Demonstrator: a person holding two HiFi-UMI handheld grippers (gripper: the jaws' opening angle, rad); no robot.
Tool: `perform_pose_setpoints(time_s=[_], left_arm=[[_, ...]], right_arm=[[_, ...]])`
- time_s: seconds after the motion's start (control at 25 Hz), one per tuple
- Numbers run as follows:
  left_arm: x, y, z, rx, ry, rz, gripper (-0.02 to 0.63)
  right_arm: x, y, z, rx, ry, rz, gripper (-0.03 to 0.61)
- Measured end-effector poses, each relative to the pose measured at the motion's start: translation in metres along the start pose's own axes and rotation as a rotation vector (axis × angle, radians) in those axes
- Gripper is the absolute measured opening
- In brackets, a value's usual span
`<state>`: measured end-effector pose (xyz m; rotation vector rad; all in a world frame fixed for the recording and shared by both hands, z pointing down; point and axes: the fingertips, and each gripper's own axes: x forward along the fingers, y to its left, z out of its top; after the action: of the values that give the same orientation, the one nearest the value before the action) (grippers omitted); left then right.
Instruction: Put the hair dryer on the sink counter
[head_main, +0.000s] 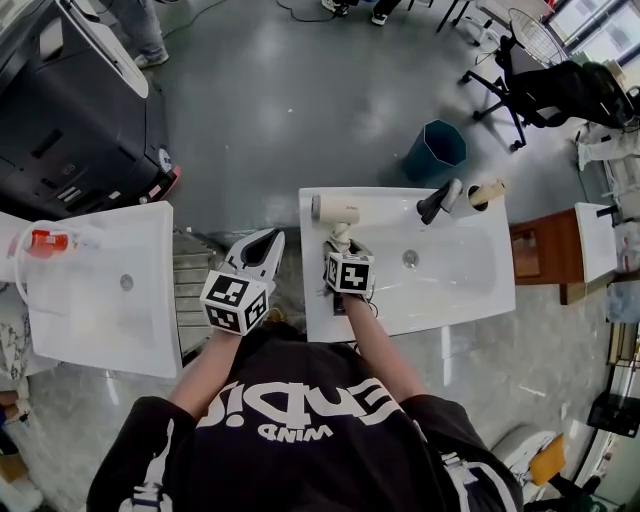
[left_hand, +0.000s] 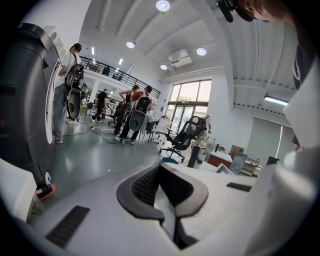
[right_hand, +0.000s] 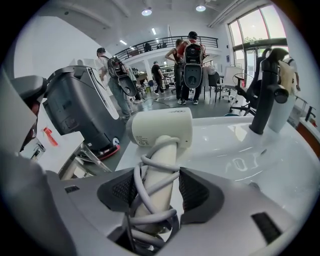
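On the white table (head_main: 470, 295) with its basin (head_main: 440, 262), the hair dryer (head_main: 335, 209) already lies along the left ledge, well apart from the black tap (head_main: 437, 201). I judge the placing all but done: what is left is letting go and backing off. The right gripper (right_hand: 157, 186) straddles the handle (right_hand: 160, 160), jaws wide, pads seemingly not pressing. The left gripper (head_main: 267, 240) hangs just off the table's edge, closed and empty. From overhead the marker cube (head_main: 350, 272) hides those jaws; only the right gripper view shows the grey cord (right_hand: 150, 195) wound round the handle.
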<state>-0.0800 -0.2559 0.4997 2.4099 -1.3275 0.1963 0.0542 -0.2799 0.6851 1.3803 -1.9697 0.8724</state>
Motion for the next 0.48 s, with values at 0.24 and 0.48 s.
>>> perform_pose_setpoints(time_s=[0.24, 0.48], left_arm=[[-0.0024, -0.0007, 0.0004, 0.002, 0.003, -0.003, 0.008], [-0.006, -0.0003, 0.001, 0.004, 0.004, -0.002, 0.008]], right_arm=[[-0.0008, 0.001, 0.0002, 0.022, 0.0, 0.041, 0.273], [-0.0026, 0.0006, 0.0032, 0.021, -0.007, 0.062, 0.29]])
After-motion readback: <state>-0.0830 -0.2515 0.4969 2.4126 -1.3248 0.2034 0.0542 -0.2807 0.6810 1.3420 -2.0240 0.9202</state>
